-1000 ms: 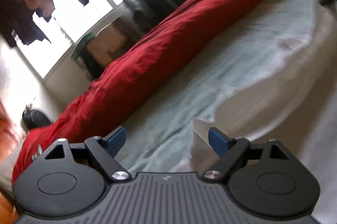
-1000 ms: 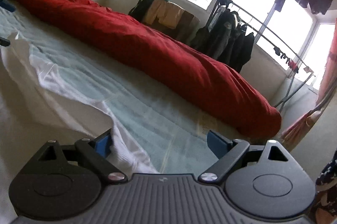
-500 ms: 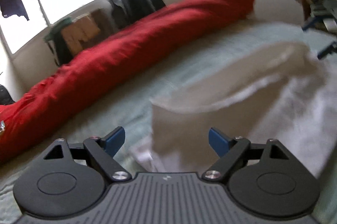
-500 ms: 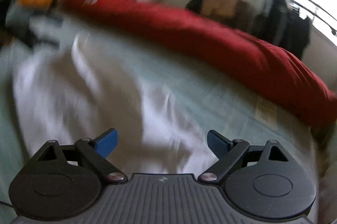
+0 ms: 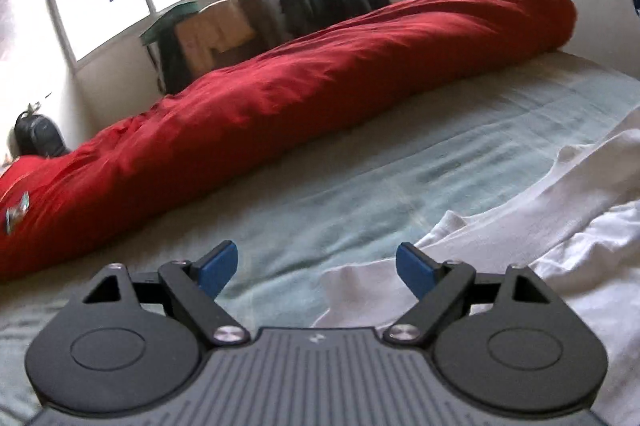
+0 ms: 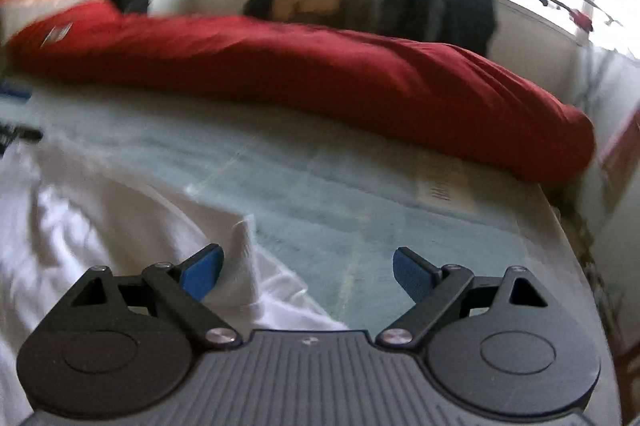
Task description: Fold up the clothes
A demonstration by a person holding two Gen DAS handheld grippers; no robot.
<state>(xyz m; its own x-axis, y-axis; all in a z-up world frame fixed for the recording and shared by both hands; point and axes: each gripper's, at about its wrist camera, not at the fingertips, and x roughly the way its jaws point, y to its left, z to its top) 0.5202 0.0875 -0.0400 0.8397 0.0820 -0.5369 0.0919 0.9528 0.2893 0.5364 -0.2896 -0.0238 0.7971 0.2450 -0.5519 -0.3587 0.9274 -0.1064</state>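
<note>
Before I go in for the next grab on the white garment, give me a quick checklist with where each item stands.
1. Left gripper jaws open, nothing held: ok.
2. Right gripper jaws open, nothing pinched: ok.
3. White garment lying flat, ready to fold: not ok; it is rumpled, with raised folds.
4. Cloth edge within the left jaws' line: ok; a white edge lies just ahead, between the fingers.
5. Cloth edge for the right: ok; a raised fold stands beside its left finger.
6. Red duvet apart from the garment: ok; bare sheet lies between.
</note>
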